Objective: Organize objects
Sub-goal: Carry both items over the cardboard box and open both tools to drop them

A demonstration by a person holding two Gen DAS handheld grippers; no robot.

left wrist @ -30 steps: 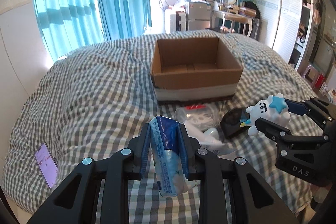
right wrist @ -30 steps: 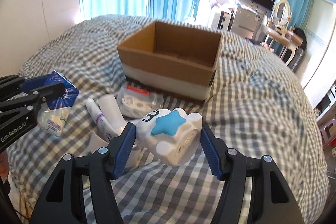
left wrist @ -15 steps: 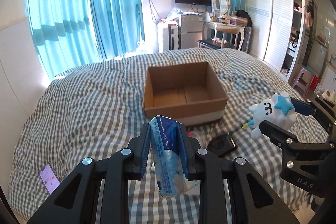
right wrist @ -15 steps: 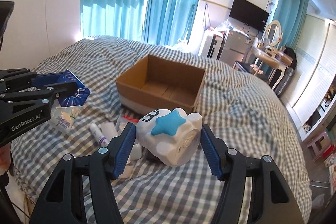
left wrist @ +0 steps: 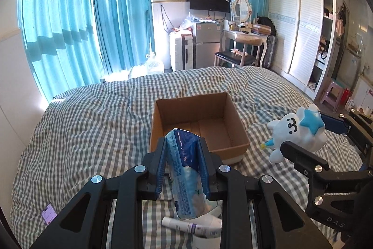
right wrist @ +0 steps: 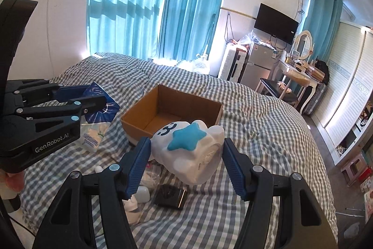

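My left gripper (left wrist: 183, 165) is shut on a blue and white tissue pack (left wrist: 186, 179) and holds it high above the bed, in front of the open cardboard box (left wrist: 198, 123). My right gripper (right wrist: 186, 162) is shut on a white plush toy with a blue star (right wrist: 188, 151), also held up in the air. The box (right wrist: 172, 113) is empty and sits on the checked bedspread (right wrist: 256, 132). The toy also shows in the left wrist view (left wrist: 296, 132), and the tissue pack in the right wrist view (right wrist: 98, 118).
Below the grippers lie a white tube (left wrist: 186, 225), a black wallet (right wrist: 170, 196), a clear packet (right wrist: 151, 174) and white items (right wrist: 139, 195). A purple phone (left wrist: 49, 216) lies near the bed's left edge. Curtains, fridge, dresser and wardrobe stand behind the bed.
Both grippers have risen well above the bed with their objects still held. The box now sits lower and farther in both views.
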